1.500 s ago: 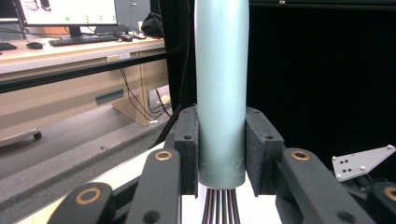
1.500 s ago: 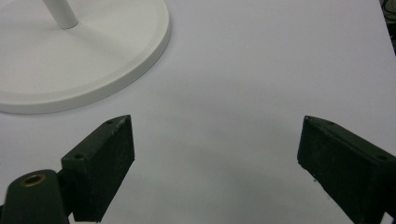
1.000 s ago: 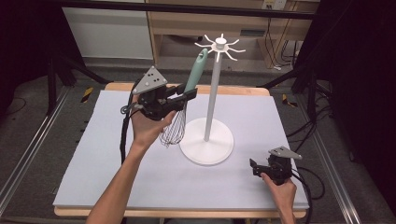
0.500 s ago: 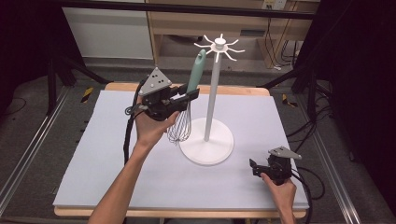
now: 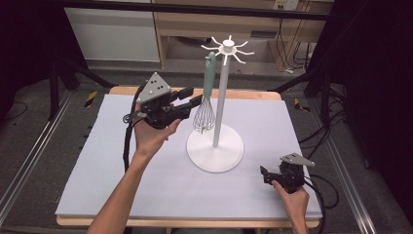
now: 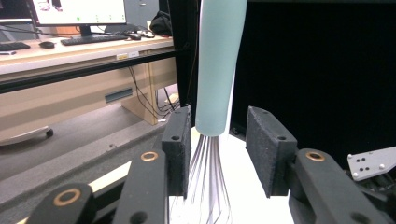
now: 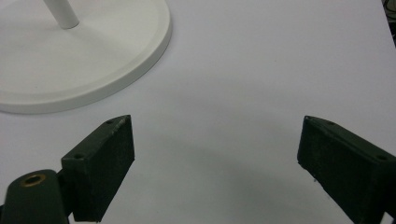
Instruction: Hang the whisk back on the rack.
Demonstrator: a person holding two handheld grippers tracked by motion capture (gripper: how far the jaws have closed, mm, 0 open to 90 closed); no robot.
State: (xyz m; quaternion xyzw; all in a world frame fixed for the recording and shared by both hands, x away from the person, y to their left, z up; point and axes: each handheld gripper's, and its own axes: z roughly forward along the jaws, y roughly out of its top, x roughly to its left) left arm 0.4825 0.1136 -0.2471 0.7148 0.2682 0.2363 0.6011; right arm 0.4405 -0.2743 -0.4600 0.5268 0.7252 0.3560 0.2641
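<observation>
Left gripper view: left gripper (image 6: 218, 154) jaws just opened w/ whisk (image 6: 219, 70) between, pads clear, since it hangs off the stand (image 5: 221, 97) hook; right gripper (image 7: 212, 163) wide open, idle

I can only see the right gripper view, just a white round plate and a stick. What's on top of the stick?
Observer: It's a white stand with hooks on top; a whisk hangs from one.
Operator: Is anybody holding the whisk?
Observer: No. The left tongs have just been opening; the teal handle sits between their pads with gaps.
Operator: Where are my tongs?
Observer: The right tongs sit low by the mat's near right corner.
</observation>
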